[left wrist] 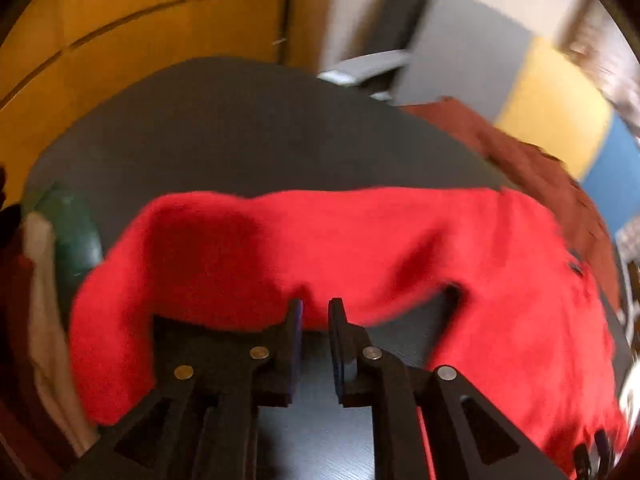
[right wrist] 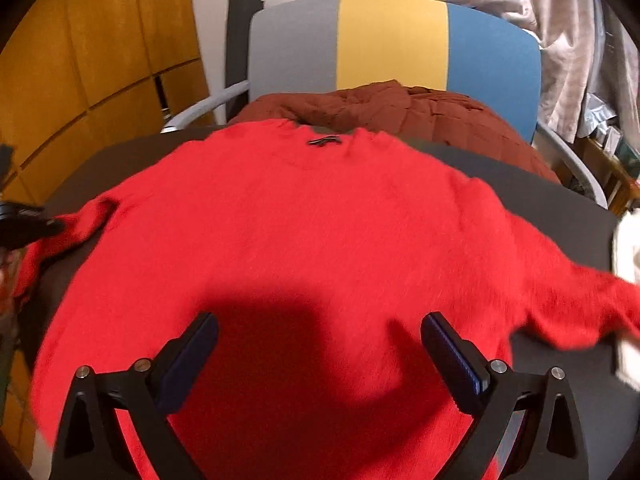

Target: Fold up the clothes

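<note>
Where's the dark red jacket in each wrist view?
Left wrist: dark red jacket at the right edge, beyond the red sweater.
Right wrist: top centre, bunched on the chair behind the sweater's collar.
Shared landmark: the chair back's yellow panel, right behind the jacket in both views.

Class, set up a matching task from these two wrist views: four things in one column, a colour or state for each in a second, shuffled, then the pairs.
Things
1. sweater
2. left gripper
3. right gripper
4. jacket

Descriptions
A. fingers wide apart
B. bright red, spread on the table
C. dark rust, heaped on the chair
D. fingers nearly together

Pairs: 1-B, 2-D, 3-A, 4-C
</note>
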The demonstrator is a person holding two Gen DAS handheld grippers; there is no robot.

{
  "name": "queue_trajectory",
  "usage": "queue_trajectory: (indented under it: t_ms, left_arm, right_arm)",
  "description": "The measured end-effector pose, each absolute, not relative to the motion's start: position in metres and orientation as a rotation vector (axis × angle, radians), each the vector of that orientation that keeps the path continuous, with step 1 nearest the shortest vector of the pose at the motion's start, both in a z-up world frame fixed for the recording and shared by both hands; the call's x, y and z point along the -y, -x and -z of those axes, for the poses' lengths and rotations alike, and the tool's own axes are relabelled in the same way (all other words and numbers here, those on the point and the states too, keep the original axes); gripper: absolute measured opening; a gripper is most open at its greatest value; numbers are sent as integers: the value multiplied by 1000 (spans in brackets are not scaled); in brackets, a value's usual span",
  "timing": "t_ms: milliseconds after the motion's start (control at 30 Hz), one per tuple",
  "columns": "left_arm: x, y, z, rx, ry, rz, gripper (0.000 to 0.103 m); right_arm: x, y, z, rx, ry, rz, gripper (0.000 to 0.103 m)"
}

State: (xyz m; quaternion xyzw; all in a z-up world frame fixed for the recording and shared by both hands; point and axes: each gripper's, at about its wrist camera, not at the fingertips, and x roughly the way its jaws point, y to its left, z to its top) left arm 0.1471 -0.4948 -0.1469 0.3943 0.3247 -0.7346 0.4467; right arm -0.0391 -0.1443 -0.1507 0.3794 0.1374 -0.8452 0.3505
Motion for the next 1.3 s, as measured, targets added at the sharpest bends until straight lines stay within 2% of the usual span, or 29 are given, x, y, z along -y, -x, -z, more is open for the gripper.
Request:
queue_trajectory:
  t_ms: [167,433,567,700,833,1000,1100,1167,1300]
  left_arm:
    - [545,-159,176,-865,-954,1583,12]
    - [597,-116,181,-684,-1031,1446,12]
    - [607,-119,170,-730,-1003,1408,12]
    - [560,-101,139,-663,-908,1622,12]
    - [474,-59,128,-535,-978,1944,12]
    - [382,-8,151,-460,-1144,2179,13]
    - [345,-21,165,-423,-1135,2189,14]
    - [330,-32,167,-333,-1103,2196,15]
    - [318,-48,170,-252,-1096,2217,16]
  right_arm:
    - [149,61,170,-326,-1086,2182,103]
    - [147,68,175,-340,-1076,2178,103]
    - [148,77,179,-344,-1071,2166,103]
    - [144,78,180,-337,-1070,2158,103]
    - [144,77,180,-331,-1068,2154,103]
    - [140,76,178,-330,-1070,2147,103]
    - [138,73,177,-334,-1074,2144,103]
    - [135,69,176,-338,-1076,2143,103]
    - [118,45,174,-327,-1074,2130,103]
